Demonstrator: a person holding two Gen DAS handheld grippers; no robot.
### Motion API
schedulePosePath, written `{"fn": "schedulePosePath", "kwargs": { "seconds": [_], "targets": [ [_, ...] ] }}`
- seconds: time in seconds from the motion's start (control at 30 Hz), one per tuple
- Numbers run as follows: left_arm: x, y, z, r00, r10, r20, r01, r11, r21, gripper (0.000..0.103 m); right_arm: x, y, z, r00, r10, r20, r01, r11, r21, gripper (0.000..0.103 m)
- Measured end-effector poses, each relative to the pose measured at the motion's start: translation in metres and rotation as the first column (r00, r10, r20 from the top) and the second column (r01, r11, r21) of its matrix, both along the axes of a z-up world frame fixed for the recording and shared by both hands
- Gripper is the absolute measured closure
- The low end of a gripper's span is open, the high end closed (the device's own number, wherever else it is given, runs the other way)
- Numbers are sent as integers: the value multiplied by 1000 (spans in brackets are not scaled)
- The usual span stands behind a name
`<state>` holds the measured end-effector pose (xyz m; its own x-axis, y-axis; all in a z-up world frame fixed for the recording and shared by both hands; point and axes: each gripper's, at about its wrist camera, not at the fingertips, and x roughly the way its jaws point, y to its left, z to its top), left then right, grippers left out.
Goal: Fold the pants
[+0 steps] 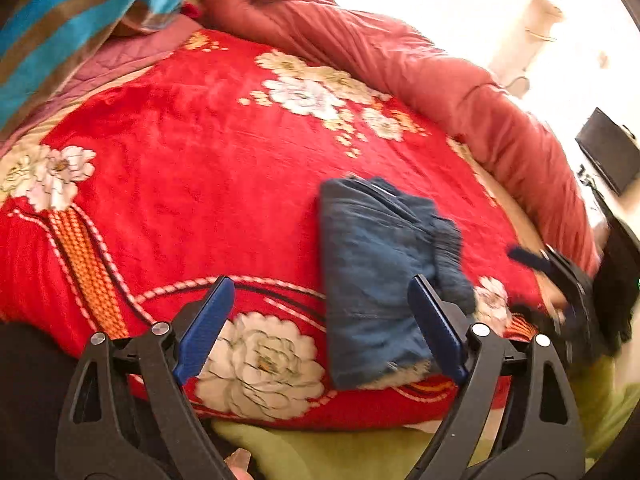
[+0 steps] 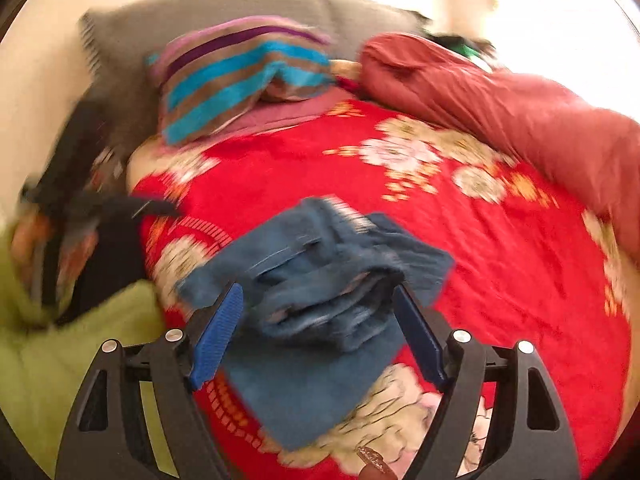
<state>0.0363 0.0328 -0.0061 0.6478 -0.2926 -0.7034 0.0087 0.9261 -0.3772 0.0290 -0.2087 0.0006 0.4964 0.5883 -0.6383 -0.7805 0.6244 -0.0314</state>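
Blue denim pants point(image 1: 376, 280) lie folded into a compact stack on the red floral blanket point(image 1: 192, 168), near its front edge. My left gripper point(image 1: 320, 292) is open and empty, just above the blanket, with the pants by its right finger. My right gripper point(image 2: 318, 300) is open and empty, jaws wide on either side of the folded pants point(image 2: 316, 280), not touching them. The right gripper also shows blurred at the right edge of the left wrist view point(image 1: 568, 280). The left gripper shows blurred at the left of the right wrist view point(image 2: 80, 208).
A rolled dull-red quilt point(image 1: 420, 72) runs along the far right of the bed. A striped blue-brown pillow point(image 2: 240, 76) lies at the head against a grey headboard point(image 2: 208, 12). A lime-green sheet point(image 2: 44, 368) covers the near edge. A dark box point(image 1: 612, 152) stands off the bed at right.
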Motion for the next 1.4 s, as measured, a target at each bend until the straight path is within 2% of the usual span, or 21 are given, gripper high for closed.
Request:
{"fn": "schedulePosePath", "kwargs": {
  "seconds": [0.07, 0.13, 0.17, 0.23, 0.37, 0.47, 0.5, 0.53, 0.57, 0.63, 0.7, 0.83, 1.0, 1.1, 1.23, 1.4],
  "targets": [
    [12, -3, 1, 1000, -10, -16, 10, 1000, 30, 47, -17, 17, -4, 996, 89, 23, -88, 995, -42, 27],
    [23, -8, -1, 998, -44, -37, 46, 998, 39, 55, -26, 35, -9, 987, 155, 40, -151, 984, -93, 29],
    [30, -13, -3, 997, -60, -50, 62, 997, 41, 61, -30, 42, -12, 983, 181, 43, -175, 978, -113, 33],
    [43, -21, -7, 993, -91, -76, 94, 995, 45, 62, -34, 57, -19, 968, 242, 60, -230, 960, -161, 45],
    [69, -37, -18, 985, -117, -123, 125, 990, 65, 62, -28, 77, -30, 948, 309, 71, -287, 931, -224, 55],
    [84, -45, -29, 980, -122, -157, 136, 988, 79, 62, -19, 89, -41, 936, 346, 61, -320, 910, -262, 58],
    [88, -48, -32, 979, -121, -164, 136, 987, 82, 62, -17, 92, -45, 933, 358, 47, -333, 903, -273, 62],
    [91, -50, -36, 978, -121, -169, 137, 987, 87, 62, -10, 96, -54, 929, 369, 7, -353, 893, -278, 81],
    [93, -51, -39, 978, -119, -171, 137, 986, 96, 62, -5, 97, -58, 928, 372, -37, -368, 891, -266, 88],
    [94, -53, -44, 978, -115, -175, 135, 985, 108, 62, -8, 87, -56, 917, 393, -70, -398, 890, -224, 91],
    [93, -55, -49, 979, -114, -169, 135, 984, 117, 62, -13, 77, -54, 912, 404, -72, -410, 889, -203, 92],
    [92, -56, -51, 984, -106, -143, 122, 986, 115, 61, -11, 72, -75, 934, 344, -99, -356, 918, -173, 91],
    [83, -57, -49, 990, -87, -113, 103, 985, 135, 57, -14, 70, -77, 948, 301, -104, -313, 940, -135, 86],
    [79, -59, -44, 992, -87, -96, 100, 984, 149, 56, -20, 71, -72, 952, 292, -93, -303, 941, -148, 83],
    [74, -61, -39, 993, -87, -82, 100, 981, 164, 55, -33, 70, -64, 954, 291, -79, -300, 943, -147, 72],
    [68, -63, -30, 995, -82, -59, 91, 980, 175, 53, -41, 61, -46, 954, 289, -72, -296, 949, -108, 65]
  ]
}}
